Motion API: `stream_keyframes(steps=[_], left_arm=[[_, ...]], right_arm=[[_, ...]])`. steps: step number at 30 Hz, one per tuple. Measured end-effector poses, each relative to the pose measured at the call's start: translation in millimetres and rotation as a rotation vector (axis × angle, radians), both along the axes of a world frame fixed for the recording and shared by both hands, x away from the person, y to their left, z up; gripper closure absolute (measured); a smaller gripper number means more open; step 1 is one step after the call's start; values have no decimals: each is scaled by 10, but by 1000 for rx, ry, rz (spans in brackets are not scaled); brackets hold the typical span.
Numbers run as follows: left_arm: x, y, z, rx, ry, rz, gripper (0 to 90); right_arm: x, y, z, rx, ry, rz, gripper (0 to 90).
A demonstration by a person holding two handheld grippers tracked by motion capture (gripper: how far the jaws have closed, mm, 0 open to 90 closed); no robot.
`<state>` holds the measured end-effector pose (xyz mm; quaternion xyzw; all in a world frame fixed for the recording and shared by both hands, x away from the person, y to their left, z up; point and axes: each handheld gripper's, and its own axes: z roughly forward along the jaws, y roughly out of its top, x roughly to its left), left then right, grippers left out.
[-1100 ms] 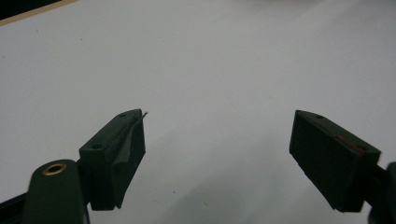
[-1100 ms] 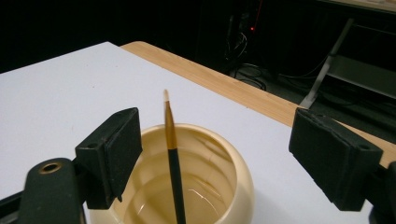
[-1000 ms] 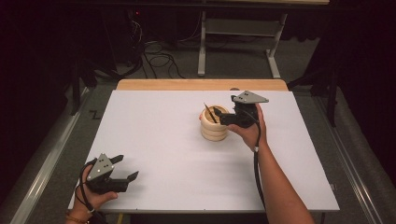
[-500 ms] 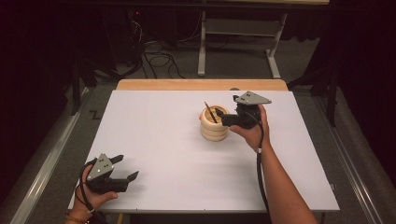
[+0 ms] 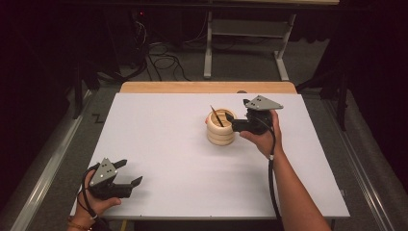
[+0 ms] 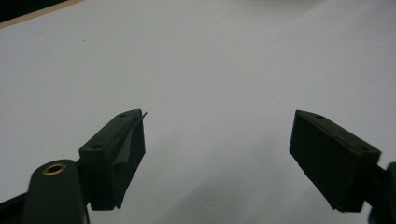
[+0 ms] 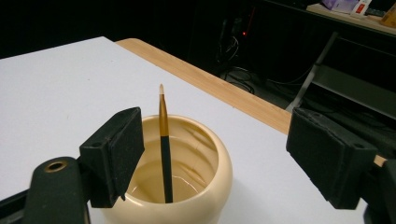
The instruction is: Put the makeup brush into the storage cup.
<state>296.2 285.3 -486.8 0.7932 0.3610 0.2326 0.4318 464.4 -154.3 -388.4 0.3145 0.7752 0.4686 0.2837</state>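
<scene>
R gripper [image 7: 215, 154] hovered at cream ringed pot [image 5: 221, 128] mid-table, jaws wide, empty. Thin brush [image 7: 164, 144] stood leaning inside pot. L gripper [image 5: 126, 174] idle near front-left table [image 5: 159, 130] corner, jaws wide, empty. Step prob: brush in pot, release done. Next: back R away w/o clipping brush.

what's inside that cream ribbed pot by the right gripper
A thin brush stands inside the cream pot, leaning, with its pale tip above the rim. The near wall and the right gripper hide part of the pot's floor.
</scene>
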Motion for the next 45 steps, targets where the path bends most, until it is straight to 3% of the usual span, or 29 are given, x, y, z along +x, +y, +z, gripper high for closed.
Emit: stream_keyframes(steps=[7, 10, 36, 45], left_arm=[[-1, -2, 1, 3, -2, -2, 194], [-3, -4, 0, 6, 0, -10, 236], [-3, -6, 2, 13, -7, 4, 222], [-3, -10, 3, 13, -5, 3, 216]], right_arm=[[-53, -27, 2, -42, -5, 4, 201], [-73, -48, 5, -34, -8, 5, 202], [-249, -245, -22, -83, -19, -29, 206], [-308, -270, -46, -74, -13, -13, 208]])
